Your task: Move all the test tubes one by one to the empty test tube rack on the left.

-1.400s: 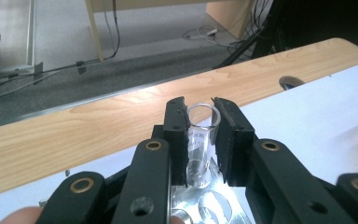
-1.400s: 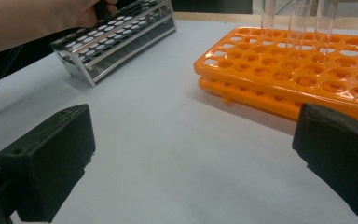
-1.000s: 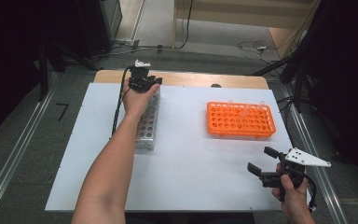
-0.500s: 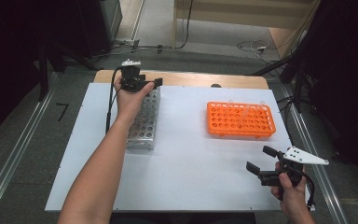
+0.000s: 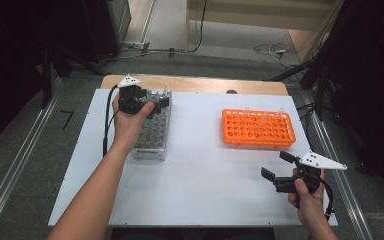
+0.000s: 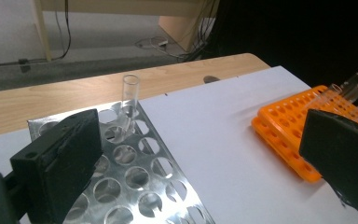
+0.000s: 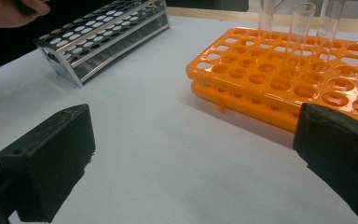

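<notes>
Two grippers are in the scene, and both have their jaws spread apart with nothing between them. The left gripper [image 5: 156, 104] is held above the far end of the metal test tube rack [image 5: 152, 135]; its jaws have just been opening, and they stand wide now. In the left gripper view, one clear glass test tube [image 6: 129, 100] stands upright in a hole near the far edge of this rack, just beyond the left jaw and apart from it. The rack itself lies on the white table sheet [image 5: 205, 165], at the left part of it.

The right gripper [image 5: 276, 165] is held low over the near right corner of the sheet, well apart from both racks. Beyond it lies the orange plastic rack [image 5: 258, 128], on the right part of the sheet. In the right gripper view, three more glass tubes [image 7: 300, 30] stand upright in its far rows, close beside each other.
</notes>
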Action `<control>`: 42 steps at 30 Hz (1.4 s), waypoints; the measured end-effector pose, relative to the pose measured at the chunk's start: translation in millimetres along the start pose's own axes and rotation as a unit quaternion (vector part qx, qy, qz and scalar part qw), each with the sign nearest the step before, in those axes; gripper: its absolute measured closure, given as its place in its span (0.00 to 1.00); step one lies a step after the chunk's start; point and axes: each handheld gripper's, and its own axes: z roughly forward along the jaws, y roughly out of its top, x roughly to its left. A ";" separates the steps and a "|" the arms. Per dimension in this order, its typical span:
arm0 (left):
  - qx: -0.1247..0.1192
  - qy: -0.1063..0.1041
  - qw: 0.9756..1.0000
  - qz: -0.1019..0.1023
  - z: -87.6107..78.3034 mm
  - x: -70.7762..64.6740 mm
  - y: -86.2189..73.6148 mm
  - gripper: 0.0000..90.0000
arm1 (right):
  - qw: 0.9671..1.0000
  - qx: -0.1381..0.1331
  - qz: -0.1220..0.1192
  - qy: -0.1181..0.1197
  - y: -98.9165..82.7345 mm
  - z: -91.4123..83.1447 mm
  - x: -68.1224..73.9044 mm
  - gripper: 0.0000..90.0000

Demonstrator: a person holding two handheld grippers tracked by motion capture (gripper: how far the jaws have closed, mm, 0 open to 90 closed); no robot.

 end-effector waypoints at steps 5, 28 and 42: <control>-0.010 -0.009 1.000 0.016 -17.2 -19.3 -8.1 0.00 | 1.000 0.000 0.003 -0.007 4.6 4.1 -5.1 0.00; -0.040 -0.029 0.998 0.028 -81.0 -63.2 -75.0 0.00 | 0.998 -0.002 0.038 -0.058 33.1 33.3 -58.7 0.00; -0.037 -0.042 0.998 0.027 -89.6 -69.3 -104.4 0.00 | 0.991 0.023 0.066 -0.117 47.3 53.8 -93.7 0.19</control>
